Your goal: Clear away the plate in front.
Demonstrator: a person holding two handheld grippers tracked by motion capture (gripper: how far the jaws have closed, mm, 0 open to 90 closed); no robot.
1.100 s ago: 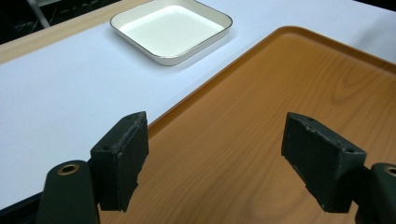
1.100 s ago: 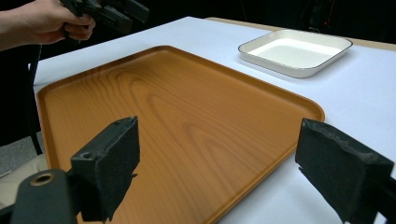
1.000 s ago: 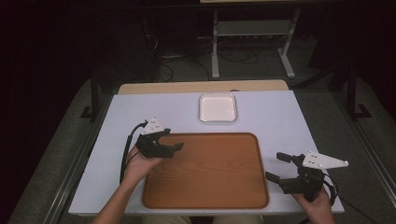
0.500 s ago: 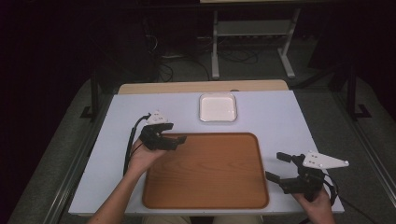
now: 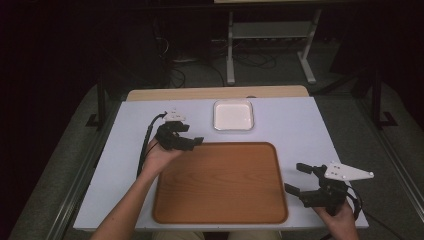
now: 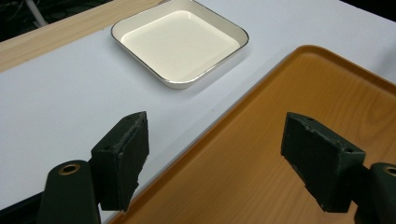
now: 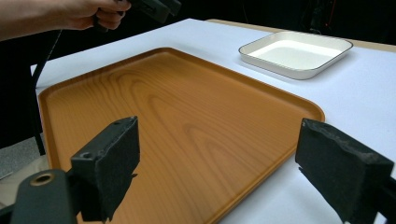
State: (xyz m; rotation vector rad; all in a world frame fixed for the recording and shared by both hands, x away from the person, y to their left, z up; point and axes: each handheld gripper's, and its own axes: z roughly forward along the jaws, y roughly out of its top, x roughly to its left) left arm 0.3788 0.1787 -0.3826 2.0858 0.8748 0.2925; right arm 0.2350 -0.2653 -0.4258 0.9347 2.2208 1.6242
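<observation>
Wooden tray (image 5: 220, 185) and white dish (image 5: 233, 115) on a pale table (image 5: 300, 125) (dark room); both grippers' fingers wide.

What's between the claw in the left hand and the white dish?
Nothing but bare white table. The left gripper view shows the open left gripper aimed at the white dish, with the wooden tray's corner off to one side.

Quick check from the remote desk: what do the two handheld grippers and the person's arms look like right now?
Both are black two-jaw tools with blocky, rough-faced pads. The left gripper trails a black cable; the right gripper carries a pale grey three-cornered plate and its own black cable. The forearms are bare, no sleeves or gloves visible.
</observation>
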